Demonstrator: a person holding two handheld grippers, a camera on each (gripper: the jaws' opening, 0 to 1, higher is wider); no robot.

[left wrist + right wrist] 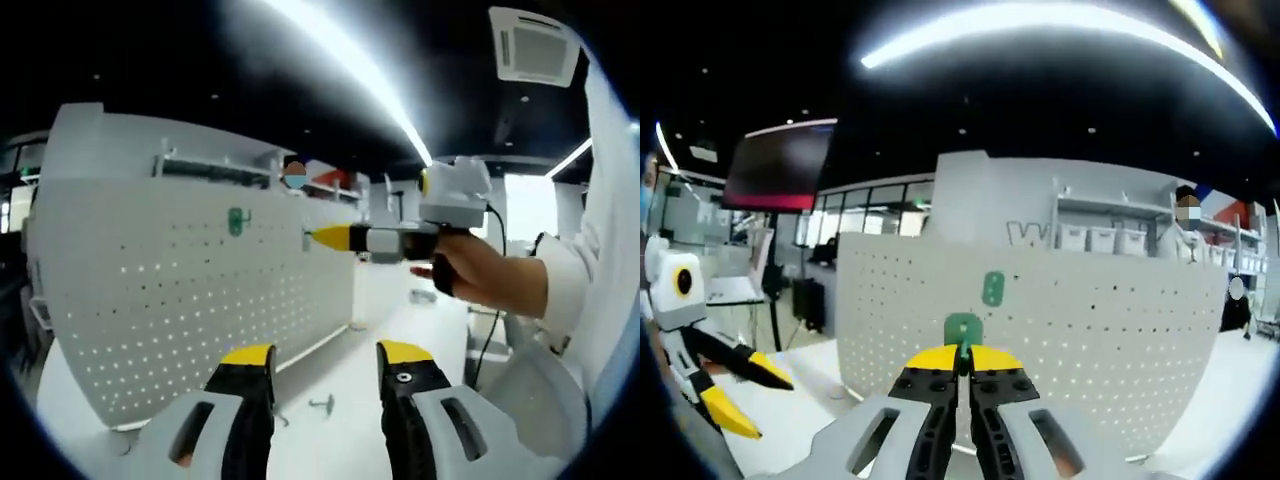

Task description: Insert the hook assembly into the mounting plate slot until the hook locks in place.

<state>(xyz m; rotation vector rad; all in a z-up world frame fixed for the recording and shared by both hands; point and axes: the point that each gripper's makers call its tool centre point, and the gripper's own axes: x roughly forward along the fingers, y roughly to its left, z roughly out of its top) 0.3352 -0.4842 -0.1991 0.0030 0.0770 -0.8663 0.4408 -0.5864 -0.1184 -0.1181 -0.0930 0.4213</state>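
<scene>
Right gripper (962, 362) clamped on green hook (962, 330), tips near pegboard (1090, 340). Second hook (993, 289) on board. Left gripper (325, 358) jaws apart, back from board.

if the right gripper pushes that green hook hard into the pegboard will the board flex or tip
The pegboard looks like thin perforated sheet standing upright on the table, so it may flex a little. It seems unsupported behind, so a hard push might tip it. The right gripper pinches the small green hook, which could slip.
</scene>
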